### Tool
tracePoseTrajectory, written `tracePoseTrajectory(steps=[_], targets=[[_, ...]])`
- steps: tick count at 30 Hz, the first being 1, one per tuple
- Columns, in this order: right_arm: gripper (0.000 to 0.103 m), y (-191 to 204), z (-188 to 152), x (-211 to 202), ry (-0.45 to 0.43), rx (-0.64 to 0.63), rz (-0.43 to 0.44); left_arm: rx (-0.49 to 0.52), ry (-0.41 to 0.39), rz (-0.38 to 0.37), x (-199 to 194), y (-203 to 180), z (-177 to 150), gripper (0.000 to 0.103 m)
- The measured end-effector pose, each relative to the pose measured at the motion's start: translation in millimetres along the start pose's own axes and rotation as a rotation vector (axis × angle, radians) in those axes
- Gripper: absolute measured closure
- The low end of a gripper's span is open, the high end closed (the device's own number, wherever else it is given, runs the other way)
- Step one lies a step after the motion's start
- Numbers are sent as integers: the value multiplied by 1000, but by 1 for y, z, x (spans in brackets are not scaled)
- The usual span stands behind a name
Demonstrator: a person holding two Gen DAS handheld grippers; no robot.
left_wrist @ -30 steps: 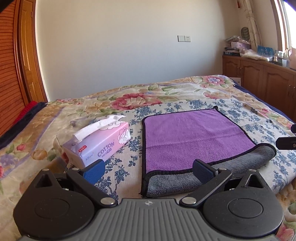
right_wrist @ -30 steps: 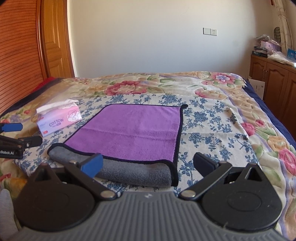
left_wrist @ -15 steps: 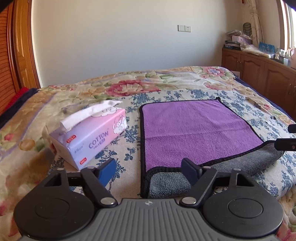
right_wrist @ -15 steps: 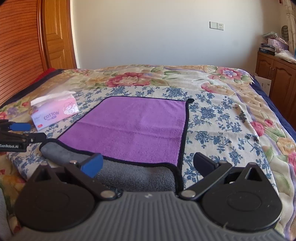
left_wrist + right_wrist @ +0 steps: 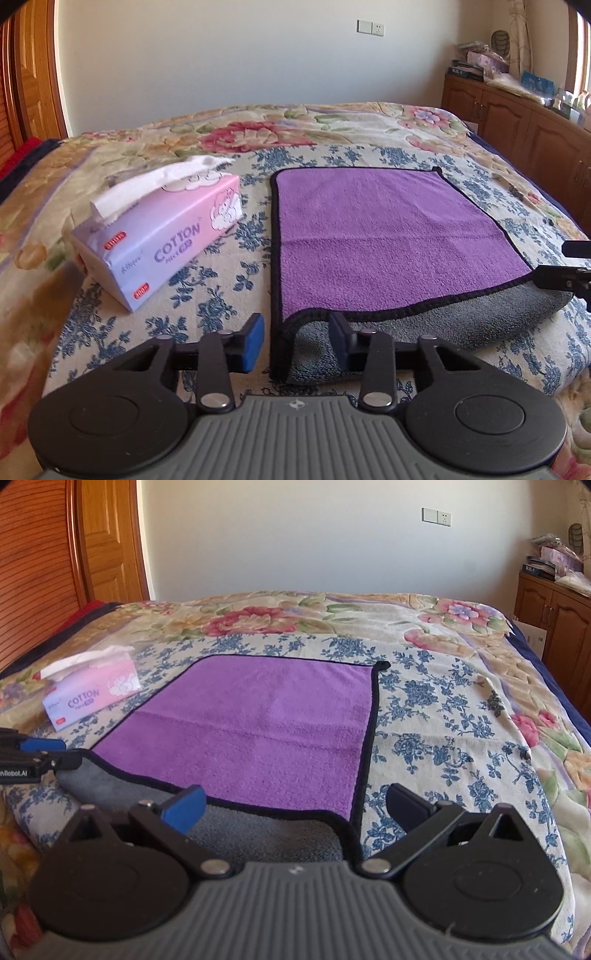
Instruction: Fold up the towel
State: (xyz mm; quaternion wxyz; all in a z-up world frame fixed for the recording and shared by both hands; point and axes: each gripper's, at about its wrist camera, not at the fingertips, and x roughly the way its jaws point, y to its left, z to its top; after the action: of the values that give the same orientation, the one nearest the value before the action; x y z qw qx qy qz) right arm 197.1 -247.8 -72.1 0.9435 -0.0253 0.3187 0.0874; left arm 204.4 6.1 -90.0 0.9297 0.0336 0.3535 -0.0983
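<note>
One purple microfibre towel with a black bound edge and a grey underside (image 5: 388,236) lies spread on the bed under its floral patchwork bedspread (image 5: 207,288), close to the bed's near edge. Its near strip is turned back so the grey side shows as a soft roll along the front.

The left tongs (image 5: 295,339) sit low at the towel's near left corner, fingers parted to a moderate gap and holding nothing; the curled black-edged corner lies in the gap between the two pads, the right pad over the grey roll and the left pad over bare bedspread. Whether either pad touches the cloth cannot be told.

The right tongs (image 5: 295,808) hover at the towel's near right corner, spread wide and empty, with the corner and grey roll lying between the fingers.

Each tool shows only as a dark sliver at the frame edge of the other's view. The near end of the grey roll is hidden behind the right tool's body.

One pink and white paper tissue box printed "COTTON" (image 5: 159,236) stands left of the towel, apart from it, a white tissue sticking up.
</note>
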Motion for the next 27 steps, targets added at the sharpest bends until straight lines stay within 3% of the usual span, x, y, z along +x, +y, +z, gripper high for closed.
tracePoseTrajectory(steps=[14, 18, 22, 27], targets=[[0, -10, 0, 11, 125, 64, 79, -2, -6, -29, -2, 0, -2, 90], [1, -9, 1, 12, 154, 53, 94, 4, -5, -35, -3, -2, -2, 92], [18, -9, 1, 14, 186, 49, 116, 1, -4, -42, -2, -1, -2, 93], [24, -11, 2, 14, 198, 45, 124, 6, -3, -42, -1, -1, -3, 93]])
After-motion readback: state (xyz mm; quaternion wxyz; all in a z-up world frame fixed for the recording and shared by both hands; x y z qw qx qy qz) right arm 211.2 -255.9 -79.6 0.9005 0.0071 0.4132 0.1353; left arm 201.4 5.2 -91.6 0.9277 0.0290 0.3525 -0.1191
